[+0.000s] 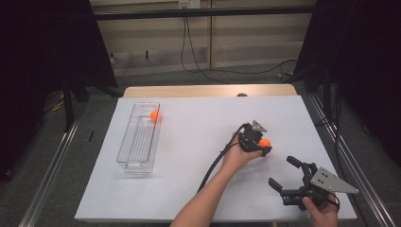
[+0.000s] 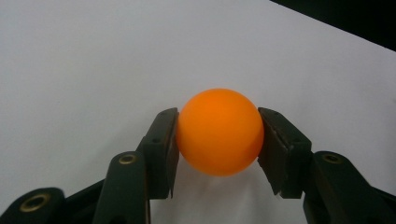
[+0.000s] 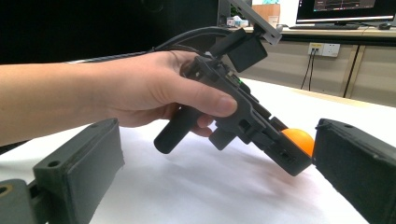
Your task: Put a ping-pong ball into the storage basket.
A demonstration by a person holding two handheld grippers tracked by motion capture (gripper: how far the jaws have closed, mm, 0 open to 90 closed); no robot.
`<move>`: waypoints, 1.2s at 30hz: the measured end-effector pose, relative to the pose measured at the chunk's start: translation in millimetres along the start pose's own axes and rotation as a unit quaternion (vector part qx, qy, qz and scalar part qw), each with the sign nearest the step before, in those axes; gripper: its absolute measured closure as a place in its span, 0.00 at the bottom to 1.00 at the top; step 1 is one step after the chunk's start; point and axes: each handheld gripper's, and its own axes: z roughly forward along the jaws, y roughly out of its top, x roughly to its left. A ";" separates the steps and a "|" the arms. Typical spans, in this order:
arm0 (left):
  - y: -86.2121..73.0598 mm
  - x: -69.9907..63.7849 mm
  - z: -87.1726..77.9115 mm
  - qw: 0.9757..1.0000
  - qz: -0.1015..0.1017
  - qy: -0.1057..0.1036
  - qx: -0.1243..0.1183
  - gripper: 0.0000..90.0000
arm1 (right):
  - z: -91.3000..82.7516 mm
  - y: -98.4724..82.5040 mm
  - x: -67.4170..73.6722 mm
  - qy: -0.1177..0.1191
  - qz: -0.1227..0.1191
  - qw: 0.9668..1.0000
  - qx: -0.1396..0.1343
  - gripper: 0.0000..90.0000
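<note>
White paper (image 1: 189, 156) covers the table; my left gripper (image 1: 263, 144) pinches an orange ball (image 2: 219, 131) between both pads, right of centre. At its five o'clock my right gripper (image 1: 284, 172) rests with jaws spread; at ten o'clock a clear tray (image 1: 126, 147) holds a second ball (image 1: 154, 115).

Lab, black curtains (image 1: 42, 42), monitor (image 3: 345, 9)

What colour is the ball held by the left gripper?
The ball is plain orange, seen best in the left gripper view, between the left gripper's jaws.
</note>
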 end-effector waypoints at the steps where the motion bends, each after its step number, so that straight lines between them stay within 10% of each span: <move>1: -0.3 -0.4 -1.0 1.000 -0.001 -0.003 0.000 0.57 | 0.2 -0.1 0.0 0.000 -0.002 1.000 0.001 0.01; 36: -15.6 5.4 -37.5 1.000 -0.011 -0.005 0.007 0.57 | 1.9 0.0 0.0 0.000 -0.004 1.000 0.002 0.01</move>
